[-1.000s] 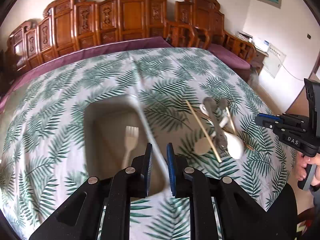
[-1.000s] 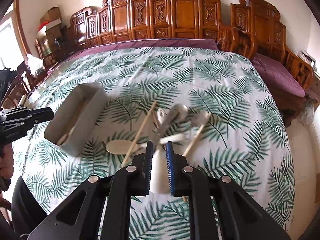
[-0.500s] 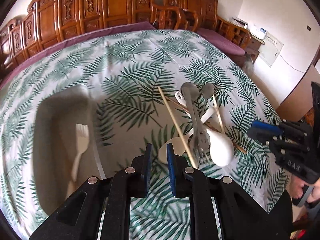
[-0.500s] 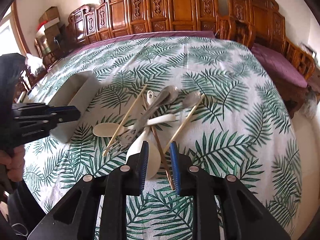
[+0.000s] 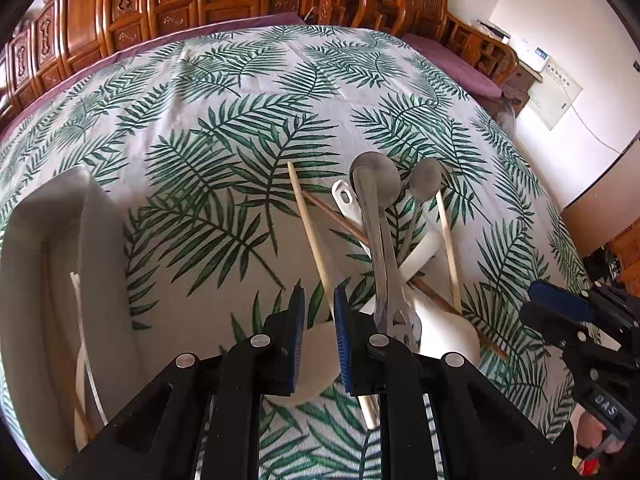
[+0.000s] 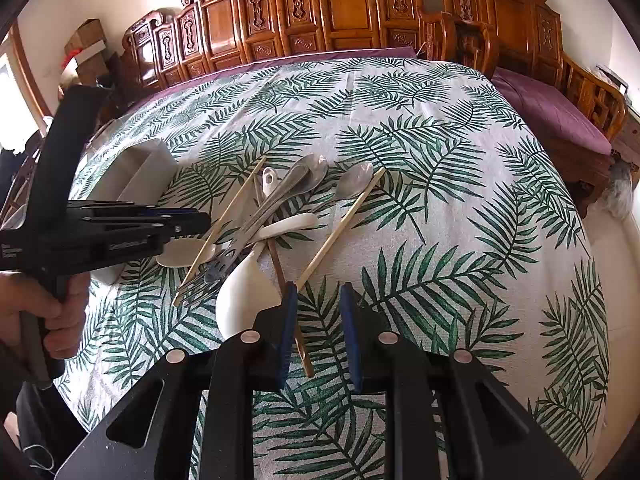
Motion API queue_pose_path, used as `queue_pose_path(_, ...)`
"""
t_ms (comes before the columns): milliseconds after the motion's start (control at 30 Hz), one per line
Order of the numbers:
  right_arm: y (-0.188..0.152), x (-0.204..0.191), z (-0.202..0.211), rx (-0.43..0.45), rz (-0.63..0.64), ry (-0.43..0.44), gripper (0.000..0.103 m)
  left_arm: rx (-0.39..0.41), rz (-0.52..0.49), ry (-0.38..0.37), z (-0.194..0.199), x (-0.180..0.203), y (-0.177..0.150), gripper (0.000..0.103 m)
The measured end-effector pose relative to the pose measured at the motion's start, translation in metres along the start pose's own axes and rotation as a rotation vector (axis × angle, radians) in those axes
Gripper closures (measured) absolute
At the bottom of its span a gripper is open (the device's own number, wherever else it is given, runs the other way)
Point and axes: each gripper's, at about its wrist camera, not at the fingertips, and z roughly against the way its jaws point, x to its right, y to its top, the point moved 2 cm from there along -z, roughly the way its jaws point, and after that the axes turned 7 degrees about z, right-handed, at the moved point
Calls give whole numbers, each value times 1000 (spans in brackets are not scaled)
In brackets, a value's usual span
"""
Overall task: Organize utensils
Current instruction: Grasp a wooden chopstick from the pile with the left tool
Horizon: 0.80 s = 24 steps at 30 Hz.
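Note:
A pile of utensils lies on the leaf-print tablecloth: metal spoons [image 5: 374, 184], a metal fork [image 6: 224, 260], white plastic spoons [image 6: 244, 292] and several wooden chopsticks [image 5: 308, 224]. A white tray [image 5: 60, 248] at the left holds a white plastic fork [image 5: 82, 344]. My left gripper [image 5: 319, 300] is open, its fingers straddling the bowl of a white spoon [image 5: 318, 364] and a chopstick end. It also shows in the right wrist view [image 6: 188, 220]. My right gripper [image 6: 318, 294] is open, just right of the pile, above a dark chopstick [image 6: 280, 276].
Carved wooden chairs [image 6: 340, 12] line the far edge of the table. A purple cushioned bench [image 6: 552, 112] stands at the right. The tray also shows at the left in the right wrist view [image 6: 136, 172]. The table's near edge is just below both grippers.
My left gripper moved right, from over the tray to the pile, and came down onto the white spoon. My right gripper opened wider and moved closer to the pile's right side.

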Motion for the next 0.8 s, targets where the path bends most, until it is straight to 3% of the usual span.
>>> queue_pose_path(167,-2,0,-4,-10,4,-3,79,-12,5,13,-11,2,5,84)
queue_pose_path(500,-7,-2,-8,-22,8,-3,79,-16,-13,33,-22,6,9,84)
queue_pose_path(567,-7,-2,-8,-23,7,-3,79,-16,-16,35,-22,7,9,86)
queue_pose_path(600,-7,-2,-8,-23,6,-3,79,-16,-17,33,-23,6,9,95)
queue_pose_path(800,-8,-1,-9,-26,3,-5,79,8,-12,32,-14,2,7,99)
